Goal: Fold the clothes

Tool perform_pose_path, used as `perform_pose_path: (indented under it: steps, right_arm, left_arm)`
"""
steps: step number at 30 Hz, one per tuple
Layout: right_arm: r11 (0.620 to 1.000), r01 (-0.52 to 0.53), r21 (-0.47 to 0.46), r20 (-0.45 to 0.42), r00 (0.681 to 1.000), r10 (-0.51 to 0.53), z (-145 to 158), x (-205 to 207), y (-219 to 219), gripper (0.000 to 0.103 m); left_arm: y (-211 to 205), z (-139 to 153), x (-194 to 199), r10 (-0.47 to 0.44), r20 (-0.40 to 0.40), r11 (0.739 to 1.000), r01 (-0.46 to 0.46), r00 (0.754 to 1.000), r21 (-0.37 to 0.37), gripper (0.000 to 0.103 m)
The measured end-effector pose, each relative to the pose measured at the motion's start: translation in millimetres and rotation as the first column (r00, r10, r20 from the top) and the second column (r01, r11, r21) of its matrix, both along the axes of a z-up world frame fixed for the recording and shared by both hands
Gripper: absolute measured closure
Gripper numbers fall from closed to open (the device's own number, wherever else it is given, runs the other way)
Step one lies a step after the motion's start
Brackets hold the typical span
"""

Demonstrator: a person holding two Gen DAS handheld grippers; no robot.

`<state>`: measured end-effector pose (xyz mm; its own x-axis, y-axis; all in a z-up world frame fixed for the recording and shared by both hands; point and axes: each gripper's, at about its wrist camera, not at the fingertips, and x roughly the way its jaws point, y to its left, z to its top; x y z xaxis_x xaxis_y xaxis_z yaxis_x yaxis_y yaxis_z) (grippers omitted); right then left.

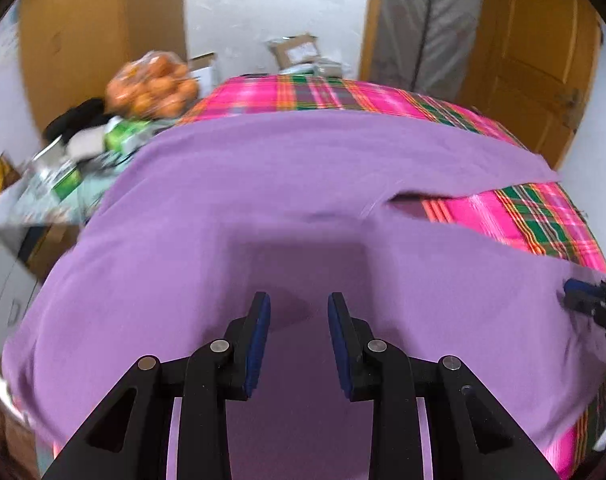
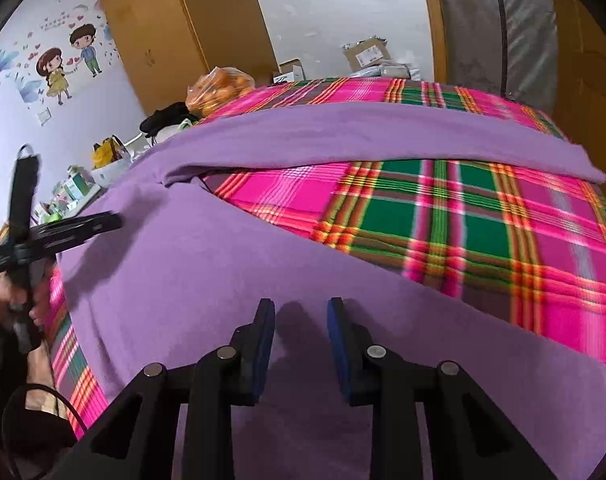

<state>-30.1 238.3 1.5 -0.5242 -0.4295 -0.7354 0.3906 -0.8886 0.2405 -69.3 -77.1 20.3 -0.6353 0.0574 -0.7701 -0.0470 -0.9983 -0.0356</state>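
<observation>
A purple garment (image 1: 263,200) lies spread flat on a pink and green plaid cloth (image 1: 543,216) that covers the table. It also shows in the right wrist view (image 2: 207,264), with one sleeve (image 2: 383,136) stretched across the far side. My left gripper (image 1: 299,308) is open and empty, hovering just above the garment's body. My right gripper (image 2: 301,312) is open and empty above the garment's near edge. The right gripper shows at the right edge of the left wrist view (image 1: 595,300). The left gripper shows at the left of the right wrist view (image 2: 75,228).
A bag of oranges (image 1: 151,88) and cluttered boxes and packets (image 1: 63,176) sit left of the table. Cardboard boxes (image 1: 299,54) stand beyond the far edge. A wooden door (image 1: 535,72) is at the right, a wardrobe (image 2: 163,40) at the back left.
</observation>
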Motion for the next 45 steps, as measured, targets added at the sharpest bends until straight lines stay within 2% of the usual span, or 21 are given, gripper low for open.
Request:
perform_pose_path:
  steps: [7, 12, 17, 22, 24, 30, 32, 35, 39, 41, 45]
  right_arm:
    - [0.989, 0.005, -0.148, 0.057, 0.998, 0.003, -3.3, -11.5, 15.6, 0.074]
    - [0.985, 0.008, -0.171, 0.067, 0.998, 0.004, -3.4, -13.8, 16.5, 0.074]
    - [0.971, 0.016, -0.237, 0.093, 0.996, 0.006, -5.5, -17.4, 24.1, 0.074]
    - [0.948, 0.031, -0.318, 0.124, 0.992, 0.009, -10.8, -19.6, 33.6, 0.074]
    - [0.945, 0.033, -0.325, 0.127, 0.992, 0.009, -11.2, -19.8, 33.5, 0.074]
    - [0.938, 0.04, -0.344, 0.135, 0.991, 0.007, -12.1, -20.1, 34.4, 0.074]
    - [0.937, 0.042, -0.347, 0.136, 0.991, 0.006, -11.9, -20.3, 34.2, 0.074]
    - [0.936, 0.045, -0.349, 0.137, 0.991, 0.003, -12.3, -19.6, 35.0, 0.074]
    - [0.935, 0.047, -0.353, 0.138, 0.99, 0.002, -12.8, -19.8, 35.9, 0.074]
    - [0.934, 0.048, -0.354, 0.139, 0.99, 0.001, -12.7, -20.1, 36.9, 0.074]
    - [0.933, 0.049, -0.357, 0.14, 0.99, 0.001, -12.8, -20.5, 37.9, 0.074]
  left_arm:
    - [31.2, -4.7, -60.9, -0.027, 0.018, 0.998, 0.028, 0.999, -0.049, 0.073]
    - [44.6, -2.8, -81.6, -0.026, 0.016, 0.999, 0.027, 1.0, -0.029, 0.072]
    - [42.1, 1.0, -92.0, -0.002, 0.011, 0.999, 0.002, 1.0, 0.037, 0.072]
    - [36.6, 29.0, -87.4, -0.038, -0.079, 0.992, 0.047, 0.996, 0.114, 0.072]
    - [31.7, 37.3, -89.1, -0.022, -0.102, 0.993, 0.033, 0.995, 0.111, 0.072]
    - [17.9, 23.2, -102.1, 0.011, -0.028, 0.993, -0.008, 1.0, 0.114, 0.072]
    - [12.3, 28.2, -89.8, 0.019, -0.056, 0.989, -0.011, 0.998, 0.149, 0.072]
    - [6.0, 37.1, -61.4, 0.021, -0.112, 0.988, -0.003, 0.994, 0.156, 0.072]
    - [8.7, 29.7, -41.7, -0.011, -0.095, 0.994, 0.021, 0.995, 0.104, 0.072]
    - [11.0, 20.7, -46.0, -0.006, -0.072, 0.998, 0.011, 0.997, 0.068, 0.072]
    - [9.5, 11.3, -66.8, 0.02, -0.051, 0.995, -0.015, 0.998, 0.095, 0.072]
